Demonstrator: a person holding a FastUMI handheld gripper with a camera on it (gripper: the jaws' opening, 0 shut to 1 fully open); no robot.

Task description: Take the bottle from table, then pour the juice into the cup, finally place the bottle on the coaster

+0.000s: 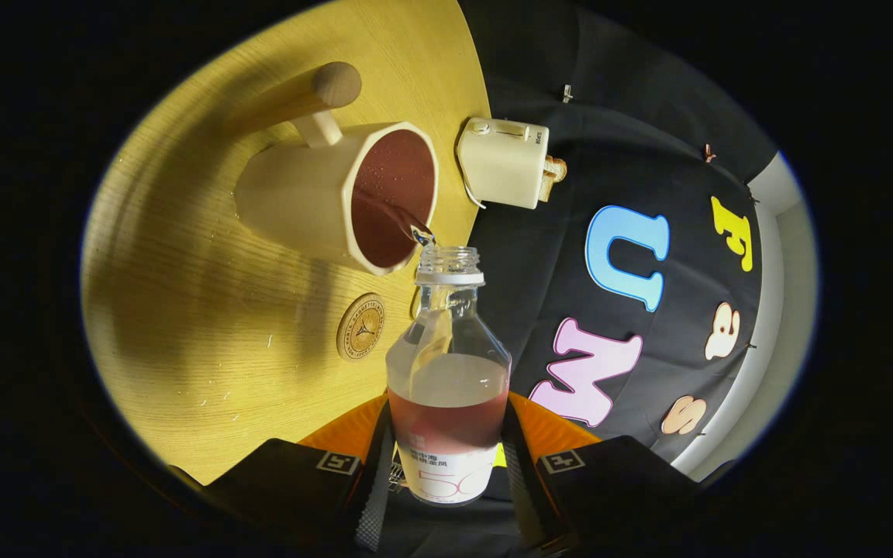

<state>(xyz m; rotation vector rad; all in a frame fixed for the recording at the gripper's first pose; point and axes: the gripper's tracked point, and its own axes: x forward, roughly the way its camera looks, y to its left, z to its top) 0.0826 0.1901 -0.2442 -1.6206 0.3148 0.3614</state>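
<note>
The bottle (448, 380) was clear, with a white neck ring, a white label bearing pale pink figures, and reddish-brown juice (447, 431) in its lower part, frosted white on the glass above that. It sat clamped between the two fingers of the gripper (447, 473). The cup (336, 198) was cream outside, with a cream handle ending in a light wooden knob, and held dark reddish-brown juice inside. The table (183, 310) was yellow wood with fine straight grain. The coaster (360, 326) was tan wood with a darker engraved ring and emblem. Near the table's edge, the toaster (504, 162) was cream, with golden-brown toast (555, 172) in it.
</note>
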